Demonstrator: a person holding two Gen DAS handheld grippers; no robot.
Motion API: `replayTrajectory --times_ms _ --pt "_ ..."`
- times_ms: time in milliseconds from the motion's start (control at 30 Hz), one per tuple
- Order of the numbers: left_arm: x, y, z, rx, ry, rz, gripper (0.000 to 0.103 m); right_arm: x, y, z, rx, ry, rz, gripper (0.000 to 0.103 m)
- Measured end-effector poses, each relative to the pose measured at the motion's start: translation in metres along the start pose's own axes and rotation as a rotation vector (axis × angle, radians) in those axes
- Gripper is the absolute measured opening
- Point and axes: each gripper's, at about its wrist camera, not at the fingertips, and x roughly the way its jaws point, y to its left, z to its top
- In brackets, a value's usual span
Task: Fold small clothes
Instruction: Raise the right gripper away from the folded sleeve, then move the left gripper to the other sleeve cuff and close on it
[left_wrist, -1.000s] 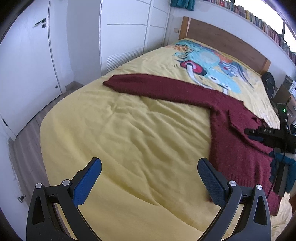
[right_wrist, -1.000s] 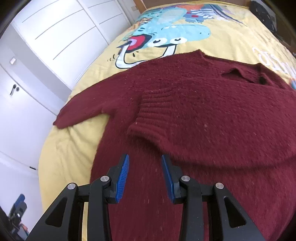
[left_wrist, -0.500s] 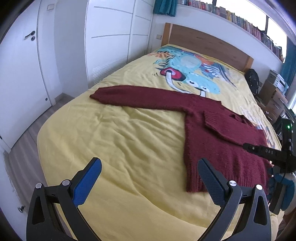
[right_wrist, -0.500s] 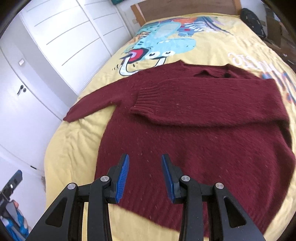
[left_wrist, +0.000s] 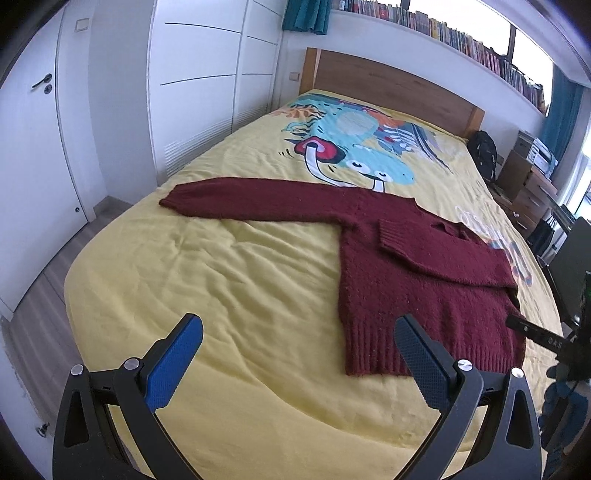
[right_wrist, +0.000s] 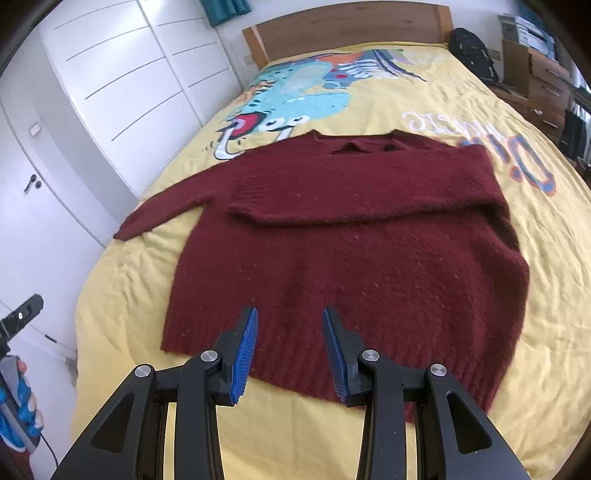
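A dark red knit sweater (left_wrist: 417, 280) lies flat on the yellow bedspread (left_wrist: 221, 273). Its right sleeve is folded across the chest, and its left sleeve (left_wrist: 258, 199) stretches out toward the wardrobe side. It also shows in the right wrist view (right_wrist: 351, 240). My left gripper (left_wrist: 299, 338) is wide open and empty, above the bare bedspread left of the hem. My right gripper (right_wrist: 290, 325) is partly open and empty, above the sweater's hem near the bed's foot.
White wardrobe doors (left_wrist: 207, 81) and a door (left_wrist: 33, 122) stand left of the bed. A wooden headboard (left_wrist: 388, 85) is at the far end. A black backpack (right_wrist: 474, 55) and drawers (right_wrist: 546, 81) stand on the right side. Wooden floor (left_wrist: 48, 266) runs along the left.
Both grippers have pulled back and up from the sweater toward the foot of the bed, so more of the sweater and bed is in view. Neither gripper's opening has changed.
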Motion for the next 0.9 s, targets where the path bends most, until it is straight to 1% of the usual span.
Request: replayTrajectory --times_ms 167,300,400,433,500,633,900 --pt "0.013 0.002 0.001 0.003 0.005 0.018 0.102 -0.001 -0.008 -0.006 0.018 -0.004 -0.024 0.038" --pt "0.029 0.017 0.005 -0.034 0.018 0.030 0.102 0.001 -0.011 -0.007 0.025 -0.009 -0.043 0.038" --pt "0.042 0.030 0.010 -0.059 0.021 0.057 0.102 0.003 -0.015 -0.005 0.036 -0.016 -0.055 0.038" --pt "0.047 0.036 0.013 -0.065 0.021 0.077 0.102 0.004 -0.016 -0.003 0.041 -0.017 -0.057 0.038" --pt "0.054 0.045 0.017 -0.076 0.017 0.091 0.102 0.007 -0.019 0.000 0.054 -0.020 -0.064 0.038" --pt "0.070 0.068 0.029 -0.114 0.011 0.096 0.102 0.014 -0.025 0.007 0.065 -0.020 -0.088 0.038" --pt "0.115 0.105 0.062 -0.132 0.038 0.129 0.102 0.033 -0.035 0.022 0.085 -0.006 -0.122 0.038"
